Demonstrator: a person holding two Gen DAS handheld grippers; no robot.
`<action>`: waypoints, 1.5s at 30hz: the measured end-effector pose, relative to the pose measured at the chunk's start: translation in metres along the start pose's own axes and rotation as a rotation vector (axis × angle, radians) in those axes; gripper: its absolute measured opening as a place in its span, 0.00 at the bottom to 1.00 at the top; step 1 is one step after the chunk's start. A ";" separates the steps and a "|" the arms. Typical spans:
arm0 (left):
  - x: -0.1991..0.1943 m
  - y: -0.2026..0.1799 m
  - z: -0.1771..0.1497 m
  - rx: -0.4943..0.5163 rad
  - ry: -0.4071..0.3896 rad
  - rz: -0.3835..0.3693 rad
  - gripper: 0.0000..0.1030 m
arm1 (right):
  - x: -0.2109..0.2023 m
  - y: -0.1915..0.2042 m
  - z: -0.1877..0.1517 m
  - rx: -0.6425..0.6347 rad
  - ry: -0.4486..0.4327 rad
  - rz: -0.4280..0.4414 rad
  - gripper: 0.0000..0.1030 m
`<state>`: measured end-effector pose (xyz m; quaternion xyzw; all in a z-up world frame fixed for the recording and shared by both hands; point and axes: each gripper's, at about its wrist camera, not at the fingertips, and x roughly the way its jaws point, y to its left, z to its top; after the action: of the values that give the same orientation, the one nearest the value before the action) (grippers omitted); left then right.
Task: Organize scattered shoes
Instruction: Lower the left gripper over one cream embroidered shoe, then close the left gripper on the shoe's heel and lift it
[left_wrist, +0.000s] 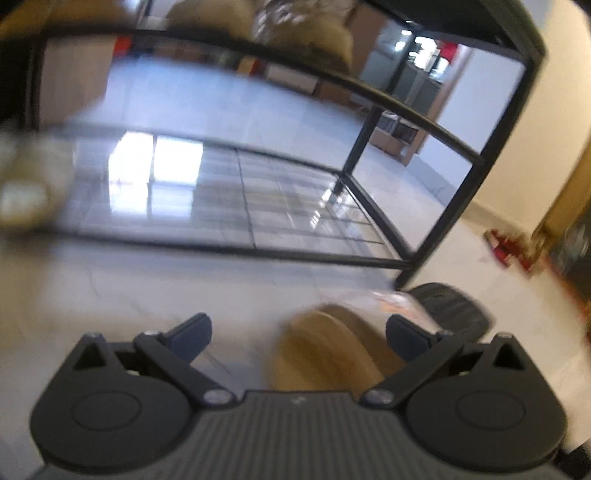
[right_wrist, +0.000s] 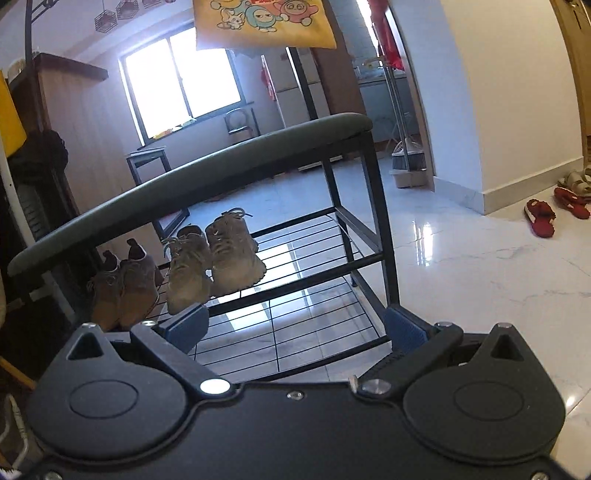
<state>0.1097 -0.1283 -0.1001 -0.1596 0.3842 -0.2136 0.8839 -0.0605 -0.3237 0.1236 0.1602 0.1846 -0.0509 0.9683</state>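
Nearest, left gripper (left_wrist: 298, 334): jaws spread wide, gripping nothing; the view is blurred by motion.
Tan shoe (left_wrist: 328, 354): on the floor just under the left gripper, lying between its fingers and nearer the right one; contact cannot be told through the blur.
Dark shoe (left_wrist: 452, 306): just behind the tan shoe, beside the rack's front right leg; its sole looks ribbed.
Right gripper (right_wrist: 297, 326): jaws wide apart, holding nothing, pointed at the rack's lower tiers.
Rack (right_wrist: 384, 229): black metal frame with two wire shelves under a padded dark green top; in the left view its bottom shelf (left_wrist: 258, 206) shows bare wire with floor tiles beneath.
Grey-tan sneakers (right_wrist: 214, 258): a laced pair on the upper wire shelf, side by side, toes toward the camera and hanging over the front bar.
Brown shoes (right_wrist: 123, 286): a second pair on the same shelf, just left of the sneakers, also toes forward.
Floor (right_wrist: 480, 266): glossy white marble tile.
Red slippers (right_wrist: 541, 218): scattered on the floor well right of the rack, near the wall; a pale pair (right_wrist: 574, 181) lies just behind them.
Far room: bright window (right_wrist: 181, 85), a chair below it, a white fridge to its right.
Overhead: yellow cartoon-print bag (right_wrist: 264, 24) hanging above the rack.
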 end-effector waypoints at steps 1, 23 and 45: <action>0.000 -0.006 0.001 -0.079 0.034 -0.045 0.98 | -0.002 -0.001 0.000 0.001 -0.006 -0.002 1.00; 0.075 -0.118 -0.002 0.016 0.236 0.120 0.99 | -0.037 -0.059 0.018 0.223 -0.064 0.049 1.00; 0.103 -0.124 -0.029 0.117 0.350 0.179 0.86 | -0.032 -0.071 0.012 0.258 -0.023 0.048 1.00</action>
<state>0.1199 -0.2894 -0.1271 -0.0336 0.5316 -0.1808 0.8268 -0.0971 -0.3930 0.1252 0.2872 0.1616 -0.0529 0.9427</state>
